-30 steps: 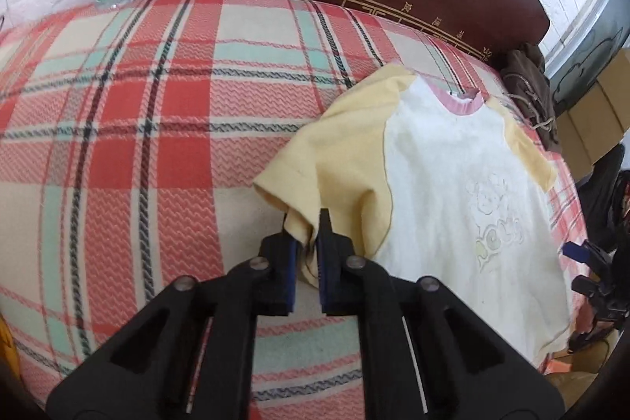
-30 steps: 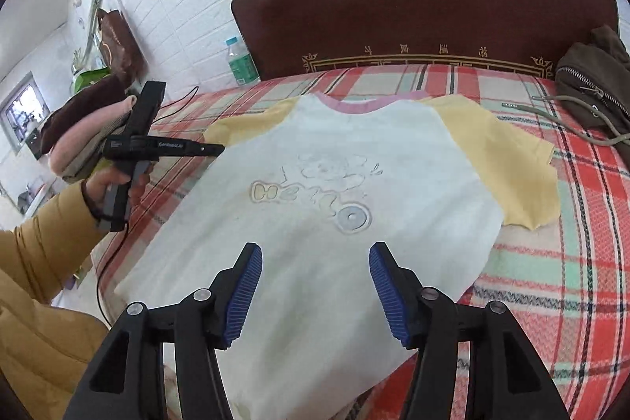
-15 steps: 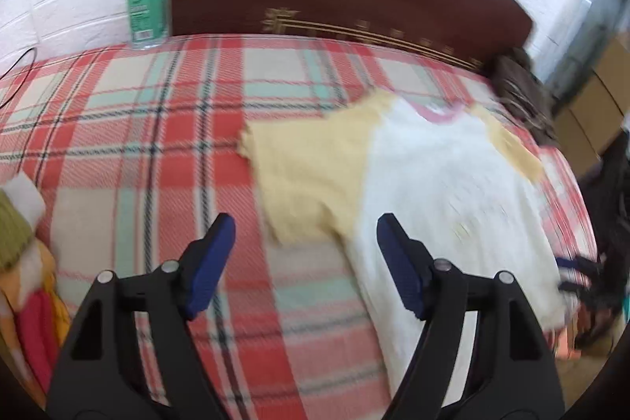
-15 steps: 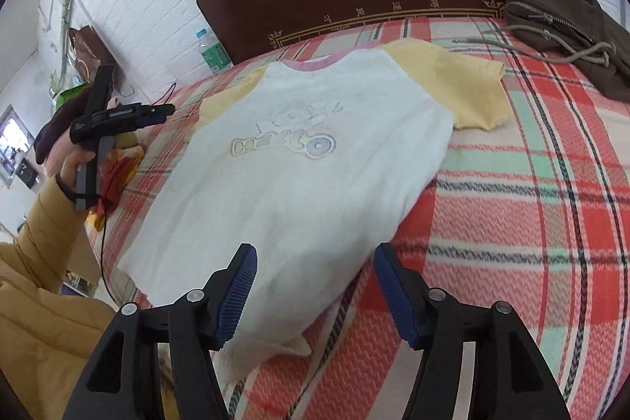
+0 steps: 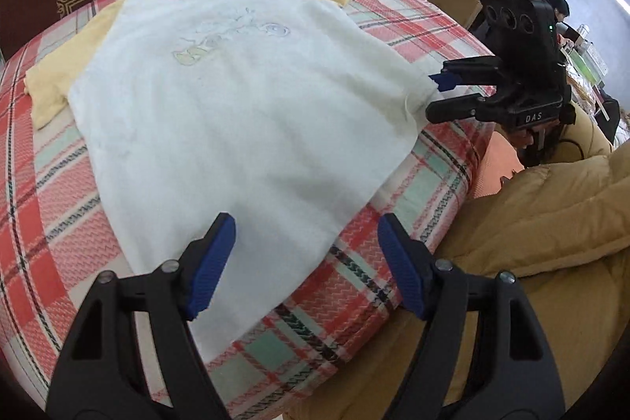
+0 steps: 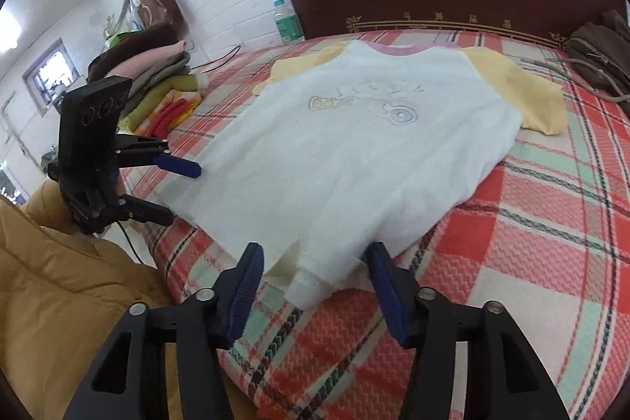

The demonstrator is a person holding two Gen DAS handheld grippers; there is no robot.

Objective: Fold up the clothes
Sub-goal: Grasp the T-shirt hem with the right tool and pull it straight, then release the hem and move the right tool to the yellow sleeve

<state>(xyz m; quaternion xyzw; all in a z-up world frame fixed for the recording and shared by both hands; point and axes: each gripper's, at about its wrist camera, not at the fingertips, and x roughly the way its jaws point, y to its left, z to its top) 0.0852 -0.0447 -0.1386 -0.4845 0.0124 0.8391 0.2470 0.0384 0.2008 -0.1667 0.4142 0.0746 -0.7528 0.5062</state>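
T-shirt (image 6: 354, 160) lies flat, face up, on plaid blanket (image 6: 551, 223). Left gripper (image 5: 307, 262) has let go of yellow sleeve (image 5: 59, 73), now spread and empty at hem. Right gripper (image 6: 315, 282) closing round hem corner, not pinched yet. Prob. bottom fold next.

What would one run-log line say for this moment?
task: fold clothes | T-shirt: flat on plaid bed | left hand-held gripper: open at hem | right hand-held gripper: jaws just closing around hem corner, not pressing
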